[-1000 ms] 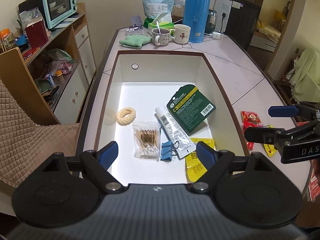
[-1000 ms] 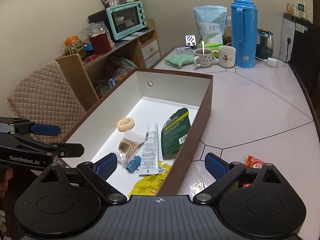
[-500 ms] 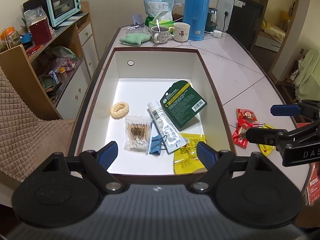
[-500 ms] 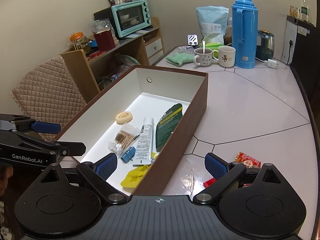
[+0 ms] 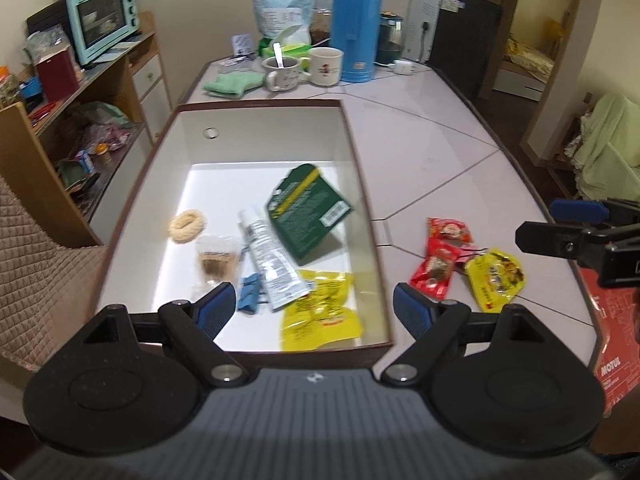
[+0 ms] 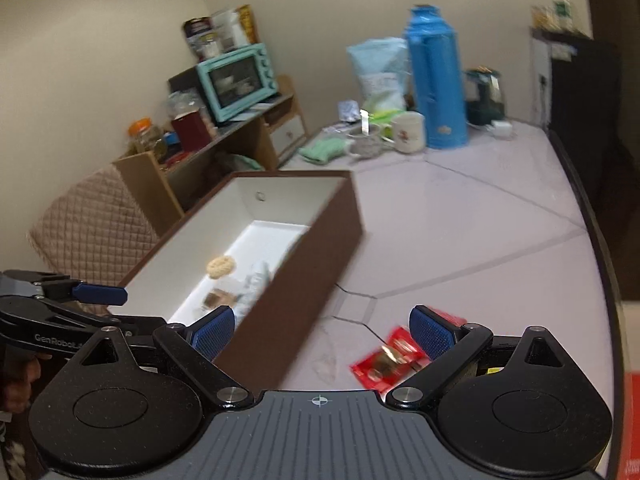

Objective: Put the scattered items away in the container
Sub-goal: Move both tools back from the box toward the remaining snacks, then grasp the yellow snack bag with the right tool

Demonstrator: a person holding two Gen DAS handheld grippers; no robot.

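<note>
1. The left gripper (image 5: 310, 306) is held with its two blue pads wide apart, and nothing is gripped between them.
2. Just ahead of it, the near end of the brown box (image 5: 362, 184) with white inside walls is seen.
3. Between the pads, inside the box, a blue clip (image 5: 249, 298), a white tube (image 5: 270, 258) and two yellow packets (image 5: 320, 312) are found close together.
4. A little farther in, a bag of cotton swabs (image 5: 215, 261), a round tan ring (image 5: 187, 225) and a dark green pack (image 5: 309, 210) are seen; the green pack is leaned against the right wall.
5. To the right of the left gripper, outside the box, red packets (image 5: 438, 264) and a yellow packet (image 5: 496, 278) are left on the table (image 5: 440, 152).
6. The right gripper (image 6: 322, 332) is also held wide open, with nothing between its pads.
7. A red packet (image 6: 386, 362) is seen on the table just ahead of it, near the right pad; the view is blurred.
8. The box is placed to the left of the right gripper, close to its left pad.
9. Far ahead, a blue flask (image 5: 356, 20), two mugs (image 5: 326, 66) and a green cloth (image 5: 234, 84) are kept at the far end of the table.
</note>
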